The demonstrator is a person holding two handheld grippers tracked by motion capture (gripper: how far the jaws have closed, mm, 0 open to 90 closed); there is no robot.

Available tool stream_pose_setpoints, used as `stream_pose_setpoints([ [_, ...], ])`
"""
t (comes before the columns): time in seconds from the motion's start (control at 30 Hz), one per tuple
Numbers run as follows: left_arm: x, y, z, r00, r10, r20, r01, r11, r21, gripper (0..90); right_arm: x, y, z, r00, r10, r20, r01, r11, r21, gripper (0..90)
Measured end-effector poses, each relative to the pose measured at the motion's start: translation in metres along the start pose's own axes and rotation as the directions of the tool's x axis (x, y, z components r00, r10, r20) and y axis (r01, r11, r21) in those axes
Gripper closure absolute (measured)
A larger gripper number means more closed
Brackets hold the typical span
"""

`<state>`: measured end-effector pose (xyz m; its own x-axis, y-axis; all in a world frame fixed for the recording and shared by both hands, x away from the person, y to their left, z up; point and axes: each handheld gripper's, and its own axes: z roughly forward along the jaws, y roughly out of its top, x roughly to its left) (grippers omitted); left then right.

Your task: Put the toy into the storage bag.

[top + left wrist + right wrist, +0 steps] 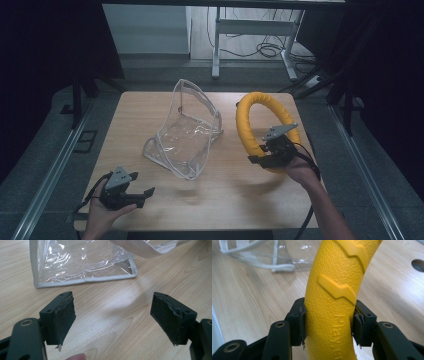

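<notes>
My right gripper (262, 156) is clamped on a yellow ring (250, 117), its two black jaws pressed against either side of the ring's near arc. In the right gripper view the ring (332, 290) rises straight up between my pads (302, 322), its skin pebbled, with raised zigzag ridges across it and embossed lettering low down that I can only partly read. From the high view the ring stands tilted up over the right half of the wooden table (150, 107), its far arc lifted toward the table's back edge, and my right hand (300, 170) grips the tool from behind with the cable trailing off the near edge.

My left gripper (141, 196) hangs low over the near left corner of the table with its jaws spread wide and nothing between them. In the left gripper view the worn pads (62, 320) stand well apart over bare wood (112, 315), and a fingertip (76, 357) shows at the bottom edge.

A clear plastic pouch (187, 131) with pale grey edging lies in the middle of the table, between the two grippers, one side propped up and open. In the left gripper view its trimmed bottom corner (85, 265) lies just ahead of my open jaws, not touching them. In the right gripper view its edging (262, 262) sits to the left of the ring, apart from it
</notes>
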<state>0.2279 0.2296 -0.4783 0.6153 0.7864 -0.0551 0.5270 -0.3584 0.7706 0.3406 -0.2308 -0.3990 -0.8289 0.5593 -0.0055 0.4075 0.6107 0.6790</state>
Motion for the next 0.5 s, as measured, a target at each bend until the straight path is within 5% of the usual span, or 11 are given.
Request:
stream_pose_setpoints([
  [0.5,0.001,0.000,-0.001,1.0000,0.000,-0.001,0.000,1.0000,-0.004,19.6,0.005,0.013,-0.006,1.0000,0.005,-0.005,-0.006,0.993,-0.120,52.0],
])
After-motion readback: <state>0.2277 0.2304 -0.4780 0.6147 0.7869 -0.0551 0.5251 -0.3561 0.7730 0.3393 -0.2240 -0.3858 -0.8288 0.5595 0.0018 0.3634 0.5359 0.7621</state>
